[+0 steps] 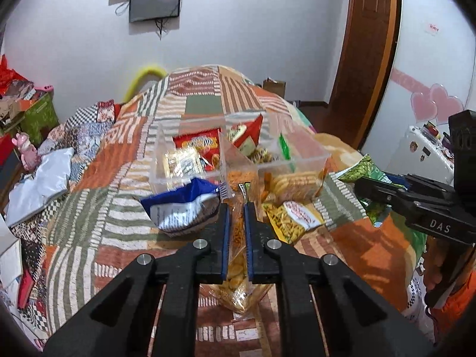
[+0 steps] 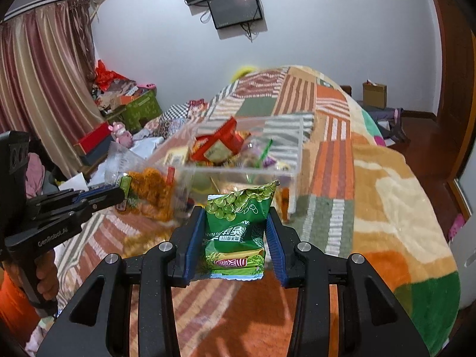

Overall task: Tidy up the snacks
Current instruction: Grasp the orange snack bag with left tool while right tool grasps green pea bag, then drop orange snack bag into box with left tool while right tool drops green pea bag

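Snack sorting on patchwork bedspread [image 1: 89,214]. Left gripper [image 1: 236,208] pinching clear bag of orange crisps [image 1: 236,285], fingers narrow, bag hanging just before clear divided bin [image 1: 190,180]. Right gripper [image 2: 236,217] clamping green pea packet [image 2: 238,232] across its width, near bin front. Blue packet [image 1: 181,208] and yellow packet [image 1: 290,220] lying loose beside bin. Likely best: clearing rim first, lowering each bag into matching compartment, avoiding crushing.
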A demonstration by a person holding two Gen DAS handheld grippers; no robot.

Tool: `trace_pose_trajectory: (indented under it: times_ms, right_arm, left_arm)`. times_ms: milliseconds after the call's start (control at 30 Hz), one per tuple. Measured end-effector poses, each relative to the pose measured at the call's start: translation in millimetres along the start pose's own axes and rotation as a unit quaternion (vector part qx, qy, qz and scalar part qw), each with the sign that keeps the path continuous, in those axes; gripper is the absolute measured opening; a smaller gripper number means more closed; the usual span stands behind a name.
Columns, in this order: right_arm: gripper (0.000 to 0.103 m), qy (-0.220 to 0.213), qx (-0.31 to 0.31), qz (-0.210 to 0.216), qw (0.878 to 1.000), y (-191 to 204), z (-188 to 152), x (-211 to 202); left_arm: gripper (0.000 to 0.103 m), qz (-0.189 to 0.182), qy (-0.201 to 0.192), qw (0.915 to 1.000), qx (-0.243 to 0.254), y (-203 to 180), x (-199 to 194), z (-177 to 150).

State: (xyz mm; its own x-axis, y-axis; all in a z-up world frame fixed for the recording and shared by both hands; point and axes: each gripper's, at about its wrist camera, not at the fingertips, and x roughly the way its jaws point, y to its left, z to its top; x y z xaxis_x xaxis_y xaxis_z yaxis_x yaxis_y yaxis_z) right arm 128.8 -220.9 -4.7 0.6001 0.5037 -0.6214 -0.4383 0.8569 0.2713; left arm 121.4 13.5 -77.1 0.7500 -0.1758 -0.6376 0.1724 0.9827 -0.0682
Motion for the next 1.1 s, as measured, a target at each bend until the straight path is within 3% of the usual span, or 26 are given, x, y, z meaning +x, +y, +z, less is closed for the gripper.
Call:
trace_pose_trajectory:
  times_ms: [733,1100]
  right_arm:
    - [0.037,-0.04,-0.007,0.002,0.999,7,44,13]
    - [0.037,-0.024,-0.007,-0.006,1.0,3,56,46]
  left_arm:
    - [0.005,0.015,-0.064,0.9979,0.006,14,-23,58]
    - [0.005,0.025,-0.086,0.9959,0.007,21,2,92]
